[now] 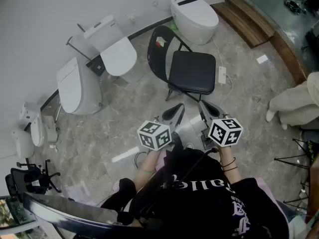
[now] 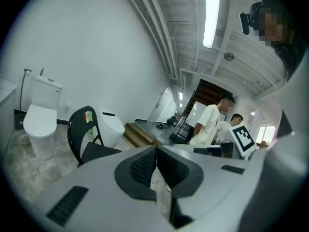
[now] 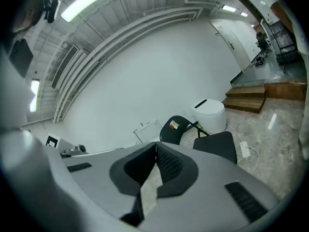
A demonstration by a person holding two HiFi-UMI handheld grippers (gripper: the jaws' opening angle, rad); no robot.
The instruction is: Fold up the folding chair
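Note:
A black folding chair (image 1: 188, 69) stands unfolded on the marble floor, seat flat, rounded back towards the wall. It also shows in the left gripper view as the chair (image 2: 87, 139) and in the right gripper view as the chair (image 3: 212, 141). My left gripper (image 1: 173, 112) and right gripper (image 1: 208, 109) hover side by side just short of the seat's near edge, apart from it. Both are shut with nothing between the jaws, as seen at the left gripper (image 2: 155, 151) and the right gripper (image 3: 155, 146).
White toilets stand along the wall: one (image 1: 194, 16) behind the chair, one (image 1: 115, 51) to its left, another (image 1: 77, 86) further left. A white power strip (image 1: 222, 75) with cable lies right of the chair. Wooden steps (image 1: 249, 19) rise at the back right. Two people (image 2: 212, 122) stand in the distance.

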